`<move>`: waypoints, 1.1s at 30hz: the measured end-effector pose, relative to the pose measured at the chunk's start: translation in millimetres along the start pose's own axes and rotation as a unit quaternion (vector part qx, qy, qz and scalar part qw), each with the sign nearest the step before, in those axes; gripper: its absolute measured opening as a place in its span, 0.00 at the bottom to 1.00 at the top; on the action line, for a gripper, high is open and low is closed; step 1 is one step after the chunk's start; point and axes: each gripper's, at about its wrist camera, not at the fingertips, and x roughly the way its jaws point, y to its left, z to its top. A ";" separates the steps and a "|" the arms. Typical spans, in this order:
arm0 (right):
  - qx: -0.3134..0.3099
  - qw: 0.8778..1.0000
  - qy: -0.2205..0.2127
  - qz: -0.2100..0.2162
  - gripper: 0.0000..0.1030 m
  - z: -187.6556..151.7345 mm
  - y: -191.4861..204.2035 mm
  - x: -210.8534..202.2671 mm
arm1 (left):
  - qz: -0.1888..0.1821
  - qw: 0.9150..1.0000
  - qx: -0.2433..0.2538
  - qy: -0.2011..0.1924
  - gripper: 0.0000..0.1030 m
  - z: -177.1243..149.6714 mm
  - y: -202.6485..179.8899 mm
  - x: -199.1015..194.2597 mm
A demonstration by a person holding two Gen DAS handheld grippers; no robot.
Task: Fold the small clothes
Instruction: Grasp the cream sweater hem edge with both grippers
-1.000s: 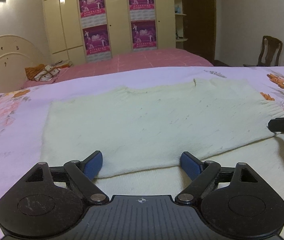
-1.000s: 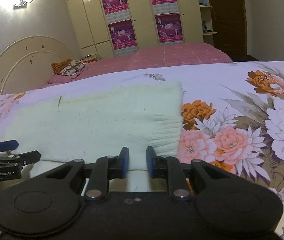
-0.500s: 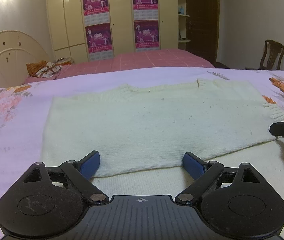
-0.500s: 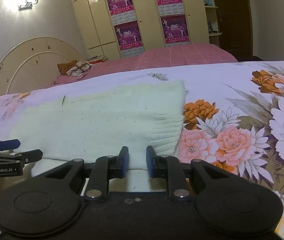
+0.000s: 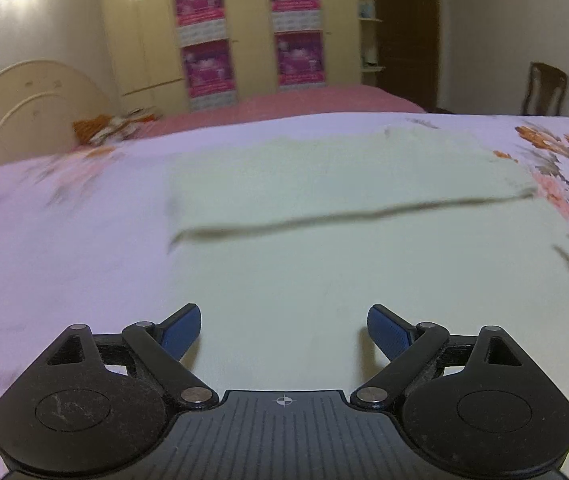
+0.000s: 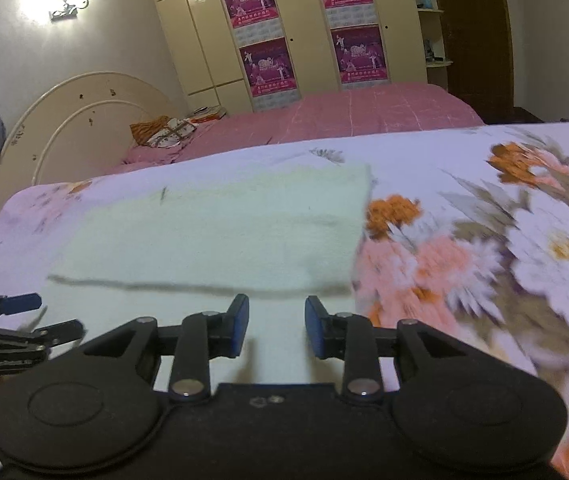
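Left claw (image 5: 283,326) wide open, held nothing. Right claw (image 6: 276,326) was nearly shut half second ago, now open partway, let go, held nothing. Both claws pulled back toward near side; folded edge sat right at claw tips before, now farther off. Likely one fold done, flap dropped in place.

Pale knit sweater (image 5: 344,184) lay flat on flowery bedspread (image 6: 524,220), far half doubled over, near layer under claws. Long side ran left to right across bed; ribbed hem likely pointed right, toward big flowers.
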 end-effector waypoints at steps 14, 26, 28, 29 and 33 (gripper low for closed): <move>0.171 0.982 0.073 0.017 0.30 -119.3 -35.8 -144.9 | -0.080 0.985 -0.137 0.073 0.64 -116.1 68.0 -140.3; 0.286 0.947 0.113 0.094 0.32 -172.1 -35.9 -164.5 | -0.213 0.906 -0.352 0.097 0.42 -173.9 99.6 -149.6; 0.298 0.942 0.113 0.107 0.32 -173.0 -33.7 -159.1 | -0.220 0.898 -0.371 0.092 0.42 -179.8 101.2 -144.6; 0.299 0.941 0.113 0.109 0.31 -173.4 -33.3 -156.2 | -0.223 0.894 -0.378 0.090 0.42 -182.2 102.2 -142.2; 0.306 0.938 0.115 0.116 0.25 -171.3 -29.4 -144.5 | -0.227 0.890 -0.387 0.086 0.42 -181.9 99.1 -134.5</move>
